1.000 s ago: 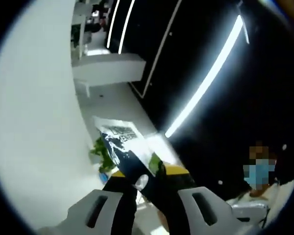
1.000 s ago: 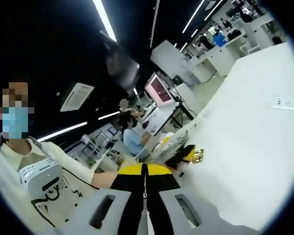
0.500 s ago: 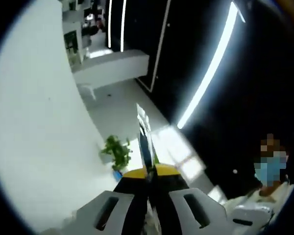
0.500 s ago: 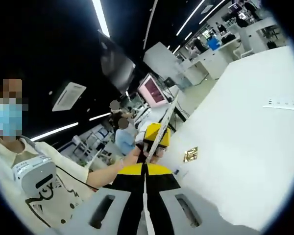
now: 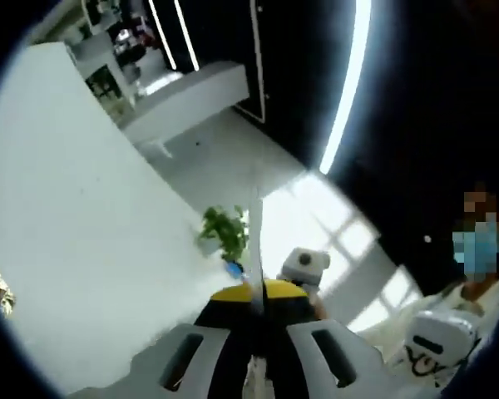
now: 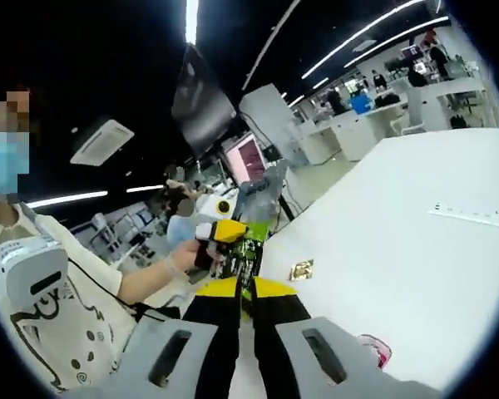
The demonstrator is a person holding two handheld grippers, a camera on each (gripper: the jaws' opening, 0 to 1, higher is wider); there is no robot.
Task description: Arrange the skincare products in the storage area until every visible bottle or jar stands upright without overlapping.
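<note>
Left gripper (image 5: 257, 291): jaws pinched on a thin flat sachet (image 5: 255, 241), seen edge-on, above white table (image 5: 83, 241). Right gripper (image 6: 244, 285): jaws clamp the same green sachet (image 6: 248, 245); small gold packet (image 6: 300, 269) lies on the table.

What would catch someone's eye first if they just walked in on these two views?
Probably the flat sachet pinched between both tools: the right tool grips its near edge, and the left tool holds it from the far side, above the white table. Next, a small gold packet lying on that table, and a green potted plant beyond the table edge.
</note>
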